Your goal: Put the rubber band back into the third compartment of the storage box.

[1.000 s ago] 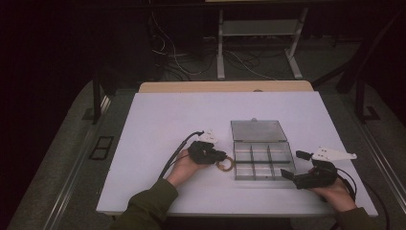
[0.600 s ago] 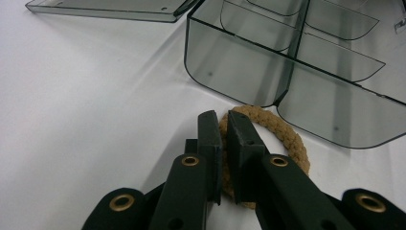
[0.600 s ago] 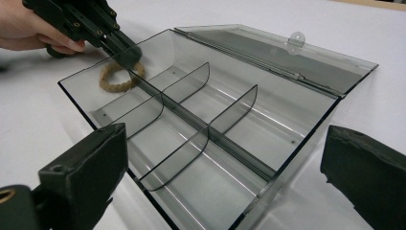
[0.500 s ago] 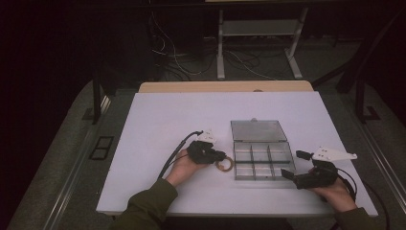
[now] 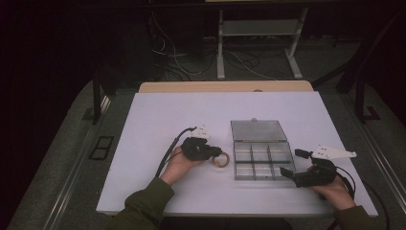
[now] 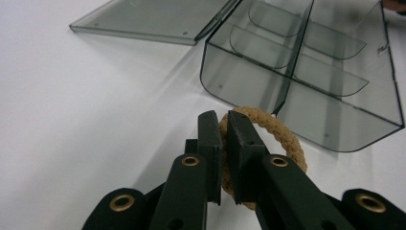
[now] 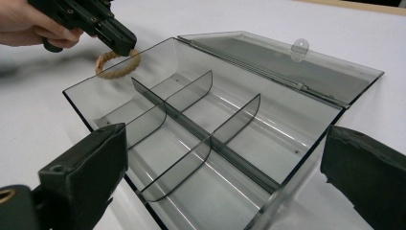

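Braided tan rope ring pinched in the left gripper, just left of the clear compartment box.

Woven cord like that looks light and a little soft, rough enough not to slip, and hardly fragile; taking it across the band, as here, seems the sensible hold. The left gripper's jaws are almost closed, with the band clamped between them, while the ring lies low at the table by the box's near-left corner. The box has 6 compartments, all bare, its lid lying open on the far side. At the box's right end, the right gripper stands wide, 1 jaw on each side of the wall, holding nothing.
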Tool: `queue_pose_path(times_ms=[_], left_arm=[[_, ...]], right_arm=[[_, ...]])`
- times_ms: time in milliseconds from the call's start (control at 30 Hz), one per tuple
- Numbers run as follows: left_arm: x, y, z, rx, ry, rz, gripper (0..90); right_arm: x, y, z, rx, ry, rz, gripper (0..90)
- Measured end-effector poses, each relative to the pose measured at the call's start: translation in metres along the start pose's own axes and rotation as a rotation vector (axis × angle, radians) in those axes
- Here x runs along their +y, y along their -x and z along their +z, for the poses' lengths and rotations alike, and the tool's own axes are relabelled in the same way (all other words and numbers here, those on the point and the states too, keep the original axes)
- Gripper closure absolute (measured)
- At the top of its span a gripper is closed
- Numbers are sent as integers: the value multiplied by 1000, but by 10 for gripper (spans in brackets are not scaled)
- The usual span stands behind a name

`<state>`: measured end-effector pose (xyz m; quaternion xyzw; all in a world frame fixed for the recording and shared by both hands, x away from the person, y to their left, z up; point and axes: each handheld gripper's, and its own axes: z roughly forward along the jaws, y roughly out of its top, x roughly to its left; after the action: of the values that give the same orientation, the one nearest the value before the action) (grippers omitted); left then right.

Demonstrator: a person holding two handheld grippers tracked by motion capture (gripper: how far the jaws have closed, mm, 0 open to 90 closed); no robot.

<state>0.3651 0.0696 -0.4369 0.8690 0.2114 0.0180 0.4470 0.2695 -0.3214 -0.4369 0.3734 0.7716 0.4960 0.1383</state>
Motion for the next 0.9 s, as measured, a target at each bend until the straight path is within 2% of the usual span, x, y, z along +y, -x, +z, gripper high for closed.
queue_pose_path(times_ms=[400,900], left_arm=[[12,4,-7,-6,31,21,840],[42,10,-1,-27,83,57,840]], right_arm=[[-1,0,0,-5,-9,0,20],[-1,1,0,-6,-6,2,20]])
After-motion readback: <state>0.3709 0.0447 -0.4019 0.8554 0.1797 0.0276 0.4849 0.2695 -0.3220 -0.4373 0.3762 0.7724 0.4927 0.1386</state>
